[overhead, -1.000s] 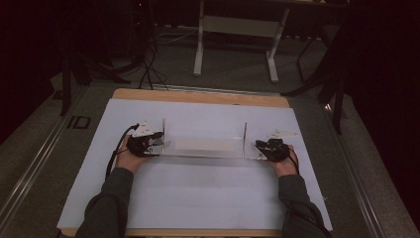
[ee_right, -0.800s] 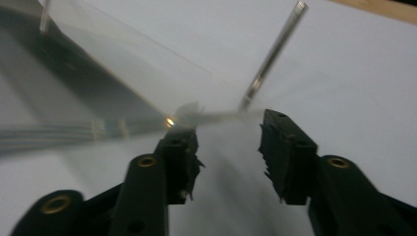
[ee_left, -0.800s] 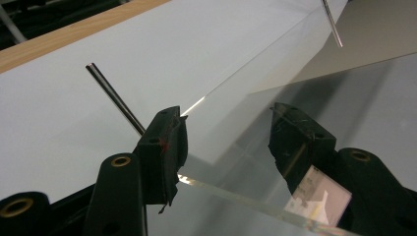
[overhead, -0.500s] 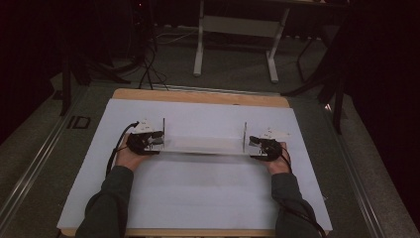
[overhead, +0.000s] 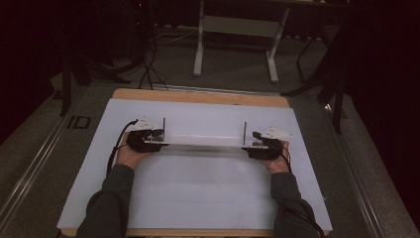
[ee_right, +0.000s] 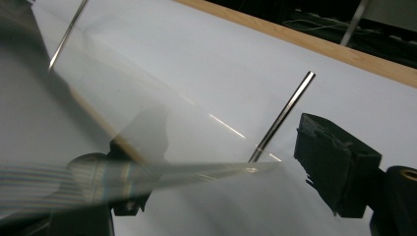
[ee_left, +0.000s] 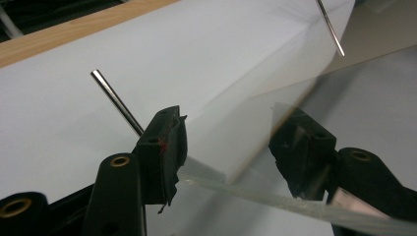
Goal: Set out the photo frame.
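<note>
So there's a clear plate [overhead: 203, 142] sitting across the middle of the white sheet [overhead: 198, 193] that covers the surface [overhead: 198, 96], long side running left to right. Everything else hangs off that plate.

Two thin metal rods stand up from it: one rod [overhead: 164, 128] near its left end, the other rod [overhead: 244, 132] near its right end.

Left tongs [overhead: 154, 140] are at the plate's left end. In the left gripper view the plate [ee_left: 275, 147] runs between the two black pads [ee_left: 164, 147], and one pad sits right against its face, with the other seen through the plastic. Looks like they're pinching it, rod [ee_left: 115, 101] just behind the near pad.

Right tongs [overhead: 253, 146] are at the plate's right end. Their jaws have just been opening. In the right gripper view the plate [ee_right: 162, 172] is between them, but the pad [ee_right: 334, 162] on the rod side stands clearly apart from its edge, so they're spread, not gripping. The rod [ee_right: 282, 115] rises just beside that gap.

Both hands rest on the sheet, on the near side of the plate.
</note>
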Motion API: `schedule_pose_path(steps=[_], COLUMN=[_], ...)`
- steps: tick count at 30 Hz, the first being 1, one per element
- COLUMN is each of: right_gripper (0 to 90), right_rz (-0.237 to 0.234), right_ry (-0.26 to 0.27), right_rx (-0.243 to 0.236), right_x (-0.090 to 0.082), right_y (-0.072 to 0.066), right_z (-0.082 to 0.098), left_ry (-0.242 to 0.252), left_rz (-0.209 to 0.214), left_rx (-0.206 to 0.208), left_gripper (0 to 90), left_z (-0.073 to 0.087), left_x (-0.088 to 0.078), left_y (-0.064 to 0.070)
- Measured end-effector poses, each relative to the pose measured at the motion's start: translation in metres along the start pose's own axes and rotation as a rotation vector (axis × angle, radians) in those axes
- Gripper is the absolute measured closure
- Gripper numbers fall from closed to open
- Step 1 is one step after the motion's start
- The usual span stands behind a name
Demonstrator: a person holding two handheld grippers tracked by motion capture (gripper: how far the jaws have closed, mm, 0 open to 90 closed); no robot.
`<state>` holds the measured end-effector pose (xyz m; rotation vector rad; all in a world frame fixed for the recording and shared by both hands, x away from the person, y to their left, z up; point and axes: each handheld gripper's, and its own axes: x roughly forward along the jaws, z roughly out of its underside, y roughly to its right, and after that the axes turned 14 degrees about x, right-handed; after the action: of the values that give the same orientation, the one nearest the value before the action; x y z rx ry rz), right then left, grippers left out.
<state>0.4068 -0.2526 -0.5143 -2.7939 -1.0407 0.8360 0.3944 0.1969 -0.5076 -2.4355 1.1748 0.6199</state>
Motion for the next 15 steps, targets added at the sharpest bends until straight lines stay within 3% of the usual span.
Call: schedule_pose_path(steps=[7,10,15], right_gripper=[35.3,39.5,43.0], right_rz=[-0.021,-0.026,-0.021], right_ry=[0.030,0.043,0.033], right_rx=[0.061,0.095,0.073], right_x=[0.0016,-0.0014,-0.0054], right_y=[0.0018,0.0047,0.0043], right_z=[-0.0017,-0.0037,-0.0062], left_ry=[-0.006,0.007,0.002], left_rz=[-0.022,-0.006,0.005], left_rx=[0.000,-0.019,-0.016], left_gripper=[44.3,45.0,45.7], left_z=[0.0007,0.0010,-0.0025], left_x=[0.0048,0.0039,0.0012], left_y=[0.0004,-0.0005,0.0001])
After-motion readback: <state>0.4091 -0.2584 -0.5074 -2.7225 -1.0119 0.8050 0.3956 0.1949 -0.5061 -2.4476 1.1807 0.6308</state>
